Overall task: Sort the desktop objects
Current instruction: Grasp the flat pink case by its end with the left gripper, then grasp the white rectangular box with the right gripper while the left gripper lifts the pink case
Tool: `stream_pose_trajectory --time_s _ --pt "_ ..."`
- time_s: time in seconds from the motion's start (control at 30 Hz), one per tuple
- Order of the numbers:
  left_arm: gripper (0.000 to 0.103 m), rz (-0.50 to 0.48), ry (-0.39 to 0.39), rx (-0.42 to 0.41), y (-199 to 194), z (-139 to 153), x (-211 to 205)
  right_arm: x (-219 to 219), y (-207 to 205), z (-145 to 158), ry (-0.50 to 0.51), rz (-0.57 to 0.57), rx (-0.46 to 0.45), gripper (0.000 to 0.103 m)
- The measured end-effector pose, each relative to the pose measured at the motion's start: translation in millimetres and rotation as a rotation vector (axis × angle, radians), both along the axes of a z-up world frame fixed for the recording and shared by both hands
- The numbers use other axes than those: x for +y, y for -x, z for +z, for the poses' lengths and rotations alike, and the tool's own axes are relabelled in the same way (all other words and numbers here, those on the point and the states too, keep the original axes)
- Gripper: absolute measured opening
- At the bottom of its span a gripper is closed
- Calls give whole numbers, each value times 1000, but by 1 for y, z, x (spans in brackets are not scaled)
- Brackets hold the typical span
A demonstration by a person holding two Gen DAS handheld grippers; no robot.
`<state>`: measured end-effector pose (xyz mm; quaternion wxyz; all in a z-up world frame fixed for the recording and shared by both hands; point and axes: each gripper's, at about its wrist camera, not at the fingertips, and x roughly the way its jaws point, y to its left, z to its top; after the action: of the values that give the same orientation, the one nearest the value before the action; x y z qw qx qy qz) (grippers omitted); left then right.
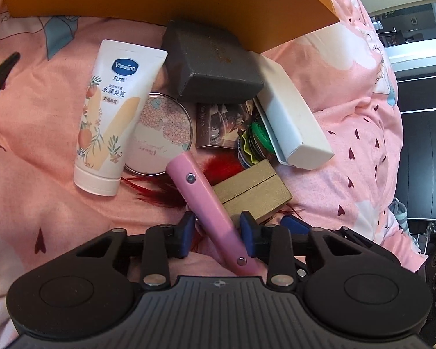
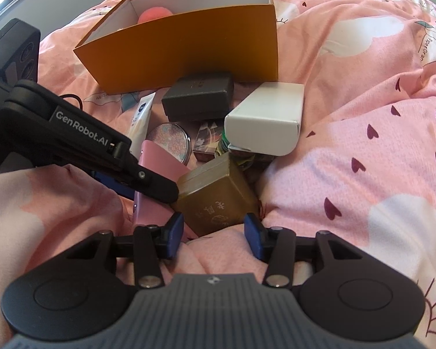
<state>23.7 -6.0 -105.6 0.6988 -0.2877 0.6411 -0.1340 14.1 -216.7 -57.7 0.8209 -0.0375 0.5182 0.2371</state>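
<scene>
On a bed under a pink quilt, a heap of small things lies below an orange box that stands open, with a pink ball inside. The left tool sits around a pink case: its blue pads flank the case closely, the right one touching, the left one perhaps a hair off, so a firm grip cannot be told. The case runs slantwise between the pads, its far end near a round mirror and over red feathers. Left of the mirror lies a white tube. Beyond it sit a dark grey box, a card pack, a white carton and folded papers. A gold box lies just beside the case. The right tool stands half wide at the near corner of the gold box, its pads either side of that corner and not pressing it.
</scene>
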Motion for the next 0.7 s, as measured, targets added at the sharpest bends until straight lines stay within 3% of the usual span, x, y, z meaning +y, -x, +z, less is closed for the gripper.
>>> stream_pose_trajectory --time_s 0.2,0.4,0.57,0.7 --pt "28 1 -29 -52 8 13 4 -1 1 2 -9 -2 -8 50" --pt "24 -27 -99 -170 16 41 7 -10 -10 17 -44 -36 -42 49" --pt "23 -24 -139 -249 16 62 15 -28 -43 40 -101 -103 -58 54" --pt "22 -13 -167 -308 13 77 21 -39 -80 43 -126 -126 -16 53"
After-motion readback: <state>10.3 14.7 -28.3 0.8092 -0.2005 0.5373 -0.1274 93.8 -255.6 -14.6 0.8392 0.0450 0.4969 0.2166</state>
